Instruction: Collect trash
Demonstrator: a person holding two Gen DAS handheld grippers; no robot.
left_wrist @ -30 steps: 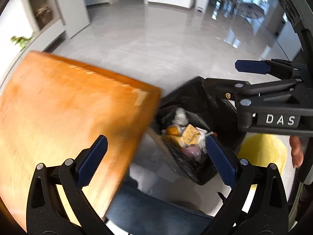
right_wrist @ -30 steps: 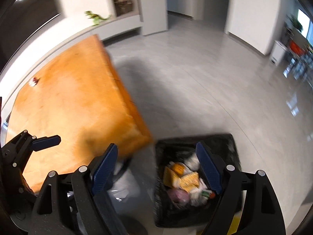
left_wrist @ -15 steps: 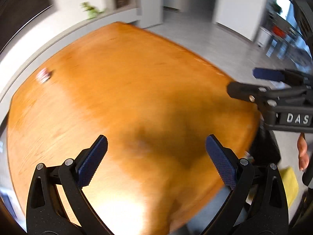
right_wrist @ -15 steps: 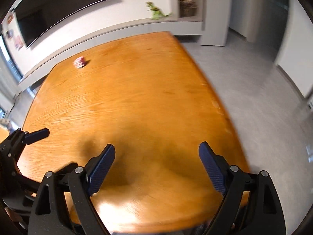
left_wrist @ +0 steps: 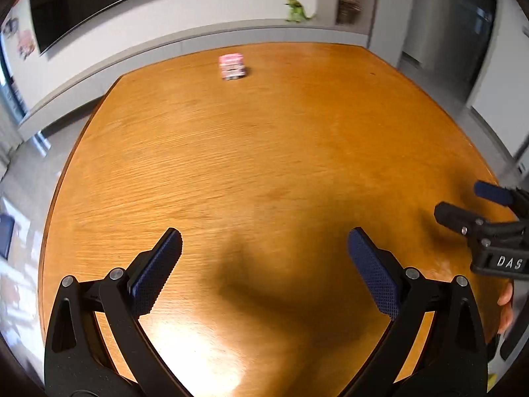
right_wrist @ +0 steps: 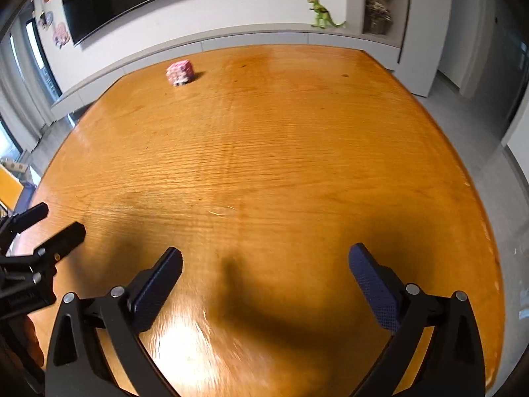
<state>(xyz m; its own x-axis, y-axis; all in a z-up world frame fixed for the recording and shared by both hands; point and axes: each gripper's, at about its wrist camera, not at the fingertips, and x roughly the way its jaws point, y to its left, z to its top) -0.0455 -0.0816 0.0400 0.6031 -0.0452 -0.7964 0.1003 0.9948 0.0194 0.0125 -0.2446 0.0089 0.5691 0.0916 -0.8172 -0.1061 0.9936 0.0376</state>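
Both views have swung from floor to wooden table (left_wrist: pixel 264 165), pink box (left_wrist: pixel 232 66) far

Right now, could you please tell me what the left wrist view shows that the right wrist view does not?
Only the left wrist view shows the right gripper from the side, with its DAS label. Only the right wrist view shows the left gripper from the side, and the grey floor beyond the table's right edge. Both show the wooden table, the pink box far across it, the green dinosaur, and open, empty jaws.
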